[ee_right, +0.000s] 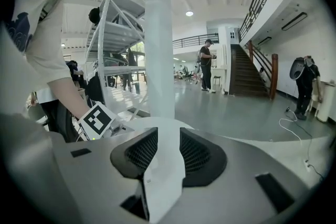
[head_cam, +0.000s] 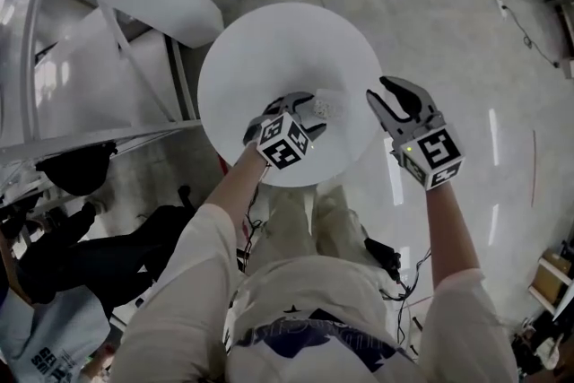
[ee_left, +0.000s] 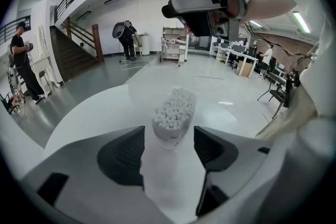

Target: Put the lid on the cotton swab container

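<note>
Here, looking down onto a round white table (head_cam: 269,40) with the cotton swab container (ee_left: 174,113) standing upright on it, toward the person's side. Packed with white swab heads, showing at the top. Cannot tell whether a clear lid sits over them. Some small print low on its side, too small to read.

Met at its base by the left gripper (ee_left: 169,136), with jaws spread wide to either side. No pad seen pressing on it, so nothing gripped.

Off at the table's rim, well apart from the container: the right gripper (head_cam: 387,99), jaws likewise parted and closed on nothing.

As for writing, little to read. Black-and-white square markers on the left cube (head_cam: 285,143) and the right cube (head_cam: 435,152): patterns only, no letters. Dark lettering on a pale cloth (head_cam: 45,354) at the lower left of the head view, cut off by the edge and not legible.

Beyond, in both gripper views, a large hall with a staircase (ee_right: 252,71) and a few people standing about, among them a person (ee_right: 206,65) near the foot of the stairs.
</note>
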The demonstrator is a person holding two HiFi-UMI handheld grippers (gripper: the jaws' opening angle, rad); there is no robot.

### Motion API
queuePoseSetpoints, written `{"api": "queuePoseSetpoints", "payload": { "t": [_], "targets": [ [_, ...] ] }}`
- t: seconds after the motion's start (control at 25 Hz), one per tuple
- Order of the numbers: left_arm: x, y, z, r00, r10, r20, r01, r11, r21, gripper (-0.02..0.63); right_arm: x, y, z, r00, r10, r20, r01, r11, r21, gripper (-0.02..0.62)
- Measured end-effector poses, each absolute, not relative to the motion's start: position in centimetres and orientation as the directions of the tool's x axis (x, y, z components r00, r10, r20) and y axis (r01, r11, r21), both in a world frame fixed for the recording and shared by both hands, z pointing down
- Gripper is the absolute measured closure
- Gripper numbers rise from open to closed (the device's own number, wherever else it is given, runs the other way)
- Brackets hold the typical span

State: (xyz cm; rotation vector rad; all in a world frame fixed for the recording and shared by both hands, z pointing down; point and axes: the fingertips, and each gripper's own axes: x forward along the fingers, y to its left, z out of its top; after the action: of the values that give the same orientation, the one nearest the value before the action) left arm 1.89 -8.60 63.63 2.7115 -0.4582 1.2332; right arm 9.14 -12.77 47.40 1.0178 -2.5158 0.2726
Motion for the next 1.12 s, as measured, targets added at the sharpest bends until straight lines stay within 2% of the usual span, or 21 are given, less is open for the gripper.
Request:
{"api": "queuePoseSetpoints", "payload": {
  "t": [0.48,0.68,0.92,1.12],
  "targets": [
    [3.1,-9.2,64.5,0.615,-0.184,0.767,-0.238,-0.970,-0.042,0.328,10.0,-13.3,49.7,-0.646,-0.595,0.477,-0.698,0.715,-0.054,0.454],
    [3.2,-9.1,64.8,0.616,-0.170,0.770,-0.209,-0.977,-0.048,0.354,9.6,-14.0,50.1,-0.656,-0.576,0.487,-0.678,0.733,-0.047,0.454],
    [3.2,-9.0,64.8,0.619,-0.173,0.766,-0.206,-0.977,-0.054,0.359,8.0,-14.0,51.1,-0.697,-0.484,0.529,-0.594,0.803,-0.047,0.460],
    [3.3,-9.1,64.6,0.619,-0.169,0.767,-0.202,-0.978,-0.052,0.360,6.7,-14.2,52.9,-0.705,-0.400,0.585,-0.538,0.840,-0.073,0.496]
  ]
}}
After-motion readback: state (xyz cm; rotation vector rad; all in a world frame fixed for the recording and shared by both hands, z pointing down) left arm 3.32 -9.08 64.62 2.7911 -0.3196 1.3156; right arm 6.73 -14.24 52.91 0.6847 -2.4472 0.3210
